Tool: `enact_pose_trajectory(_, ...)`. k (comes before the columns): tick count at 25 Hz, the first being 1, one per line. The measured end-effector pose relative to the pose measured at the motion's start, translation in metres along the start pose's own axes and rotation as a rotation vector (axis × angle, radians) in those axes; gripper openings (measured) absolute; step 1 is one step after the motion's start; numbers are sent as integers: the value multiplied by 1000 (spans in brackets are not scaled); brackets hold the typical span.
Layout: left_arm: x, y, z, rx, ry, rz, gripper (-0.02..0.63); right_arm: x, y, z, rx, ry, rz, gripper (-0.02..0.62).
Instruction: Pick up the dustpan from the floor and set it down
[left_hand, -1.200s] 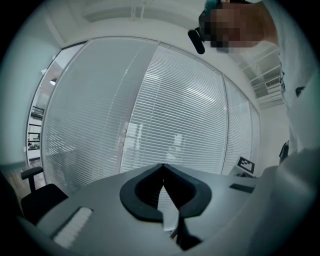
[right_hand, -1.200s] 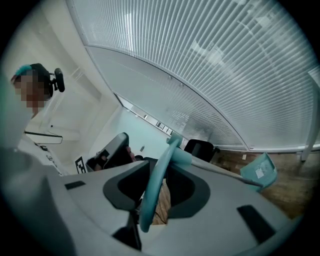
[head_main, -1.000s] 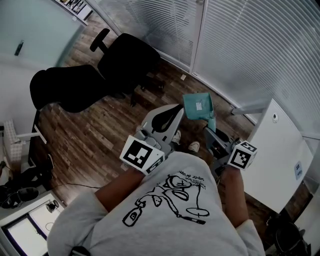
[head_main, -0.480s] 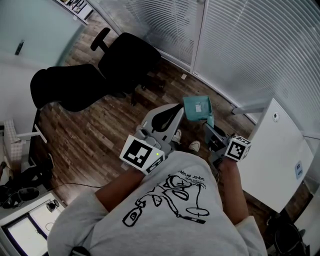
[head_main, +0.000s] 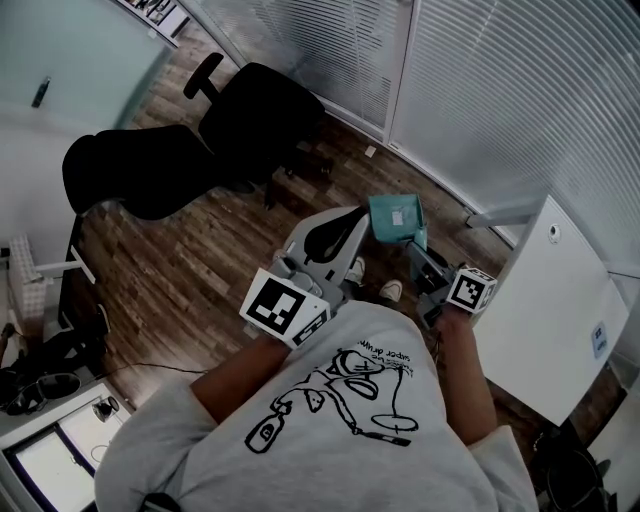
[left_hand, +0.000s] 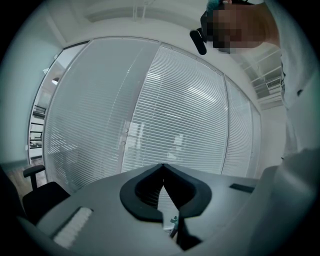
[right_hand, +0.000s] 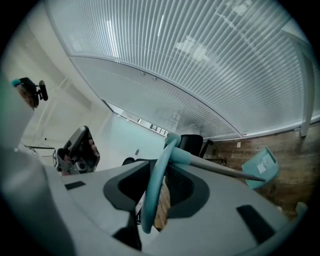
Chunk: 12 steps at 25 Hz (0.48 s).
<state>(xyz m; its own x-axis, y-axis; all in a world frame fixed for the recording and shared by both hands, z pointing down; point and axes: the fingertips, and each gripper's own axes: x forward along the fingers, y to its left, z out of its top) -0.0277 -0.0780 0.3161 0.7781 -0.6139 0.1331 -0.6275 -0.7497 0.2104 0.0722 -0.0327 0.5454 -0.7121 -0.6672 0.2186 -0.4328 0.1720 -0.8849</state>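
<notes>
Wood floor (head_main: 180, 270) beneath blinds (head_main: 480, 80). The right gripper (head_main: 418, 255) pinches the dustpan (head_main: 395, 218) by its handle, pan dangling for set-down. The left gripper (head_main: 350, 222) idles, fingers pressed together.

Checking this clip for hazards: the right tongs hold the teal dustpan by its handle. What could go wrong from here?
1. The right tongs pinch only the thin handle loop while the dustpan hangs far out on its rod, so it may swivel or slip.
2. The pan is close to the person's shoes and the white cabinet; it could bump either while being set down.
</notes>
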Motion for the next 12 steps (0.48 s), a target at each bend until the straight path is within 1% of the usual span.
enact_pose_trajectory(6, -5, -3, -1, 1, 1, 4, 2, 3, -14, -8, 33, -15, 22, 91)
enact_pose_trajectory(12, -5, 0, -2, 1, 2, 7, 2, 12, -39, -16, 71, -1, 17, 89)
